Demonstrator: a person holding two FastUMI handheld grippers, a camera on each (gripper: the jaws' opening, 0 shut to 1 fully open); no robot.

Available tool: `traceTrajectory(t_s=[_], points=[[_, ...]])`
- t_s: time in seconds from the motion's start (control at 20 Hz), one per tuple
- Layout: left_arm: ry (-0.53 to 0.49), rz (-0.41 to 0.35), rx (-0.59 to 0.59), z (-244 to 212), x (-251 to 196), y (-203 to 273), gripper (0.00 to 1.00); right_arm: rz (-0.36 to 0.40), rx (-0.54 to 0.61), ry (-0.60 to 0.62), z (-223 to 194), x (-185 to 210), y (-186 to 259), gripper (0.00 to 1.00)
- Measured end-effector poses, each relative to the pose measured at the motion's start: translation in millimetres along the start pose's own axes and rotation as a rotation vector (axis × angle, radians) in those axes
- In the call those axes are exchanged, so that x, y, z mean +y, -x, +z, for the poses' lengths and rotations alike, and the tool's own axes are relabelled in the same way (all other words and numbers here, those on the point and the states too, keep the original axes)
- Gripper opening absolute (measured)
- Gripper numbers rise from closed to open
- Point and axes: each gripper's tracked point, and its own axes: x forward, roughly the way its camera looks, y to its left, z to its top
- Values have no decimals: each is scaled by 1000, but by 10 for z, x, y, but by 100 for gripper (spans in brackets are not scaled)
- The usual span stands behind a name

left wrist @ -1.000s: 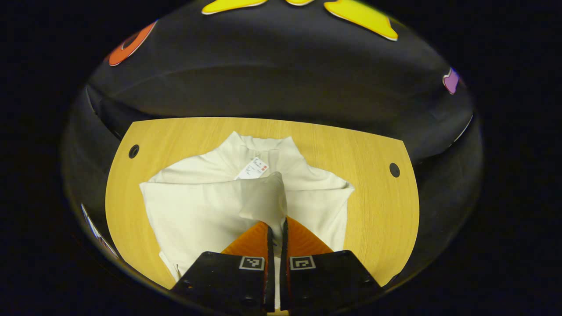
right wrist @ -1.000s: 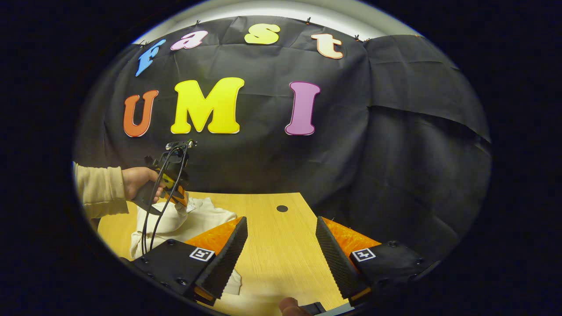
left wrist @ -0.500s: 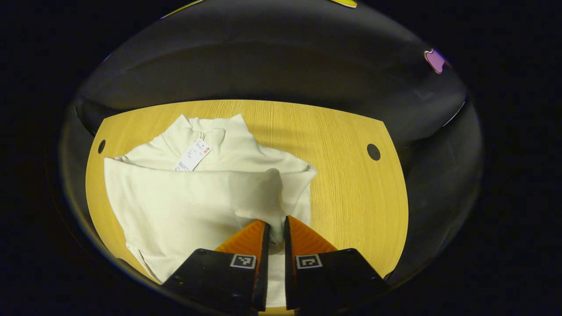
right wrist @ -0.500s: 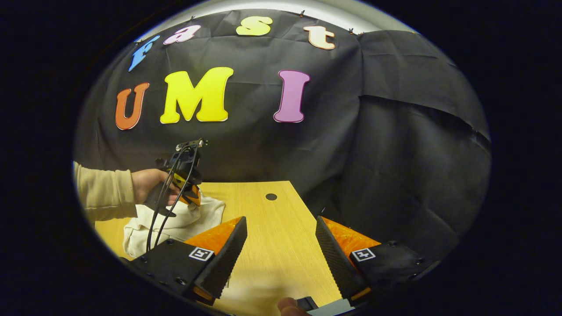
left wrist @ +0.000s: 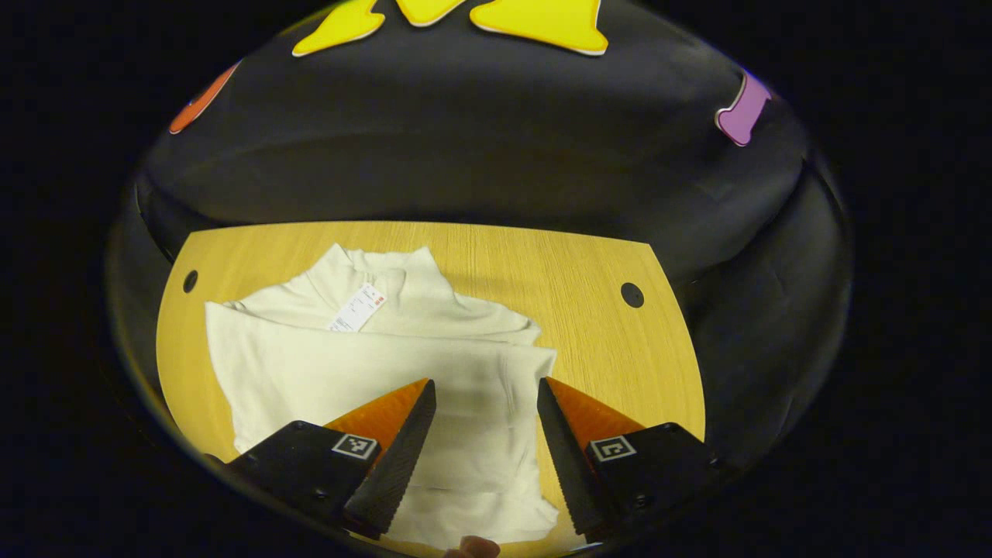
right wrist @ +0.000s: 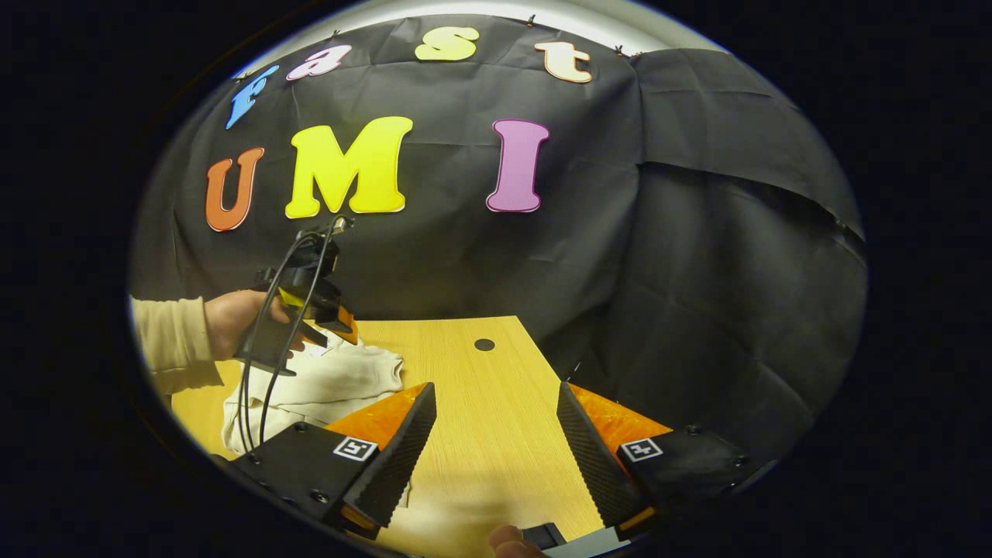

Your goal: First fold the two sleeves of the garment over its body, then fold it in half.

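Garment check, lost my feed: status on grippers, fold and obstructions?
Left gripper open above garment. Right gripper open over bare table. Sleeve laid across body, half-fold not done. Nothing in the way.

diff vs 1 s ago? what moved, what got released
The left gripper was shut on the sleeve fold a second ago; it has since opened and let go, and the sleeve now lies flat across the garment. In the right gripper view it has lifted clear of the cloth. The right gripper stayed open over the bare table, and the garment kept its place.
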Motion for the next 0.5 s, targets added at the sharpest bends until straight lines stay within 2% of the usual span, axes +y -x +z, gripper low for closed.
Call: traceTrajectory(t_s=[0.05,0.1,0.15,0.3,0.35,0.5], points=[[-15,12,-45,68,63,126,86,8,-6,2,27,33,12,98],[-25,33,-95,151,158,272,97,18,-13,4,64,79,18,98],[-30,82,-161,264,289,439,89,26,-19,8,79,128,9,98],[-17,119,-312,486,535,994,97,58,-53,20,188,259,63,98],[-12,118,-348,520,588,1175,97,73,-67,23,202,282,79,98],[-23,196,-471,521,1002,1631,98,119,-99,46,302,558,90,98]])
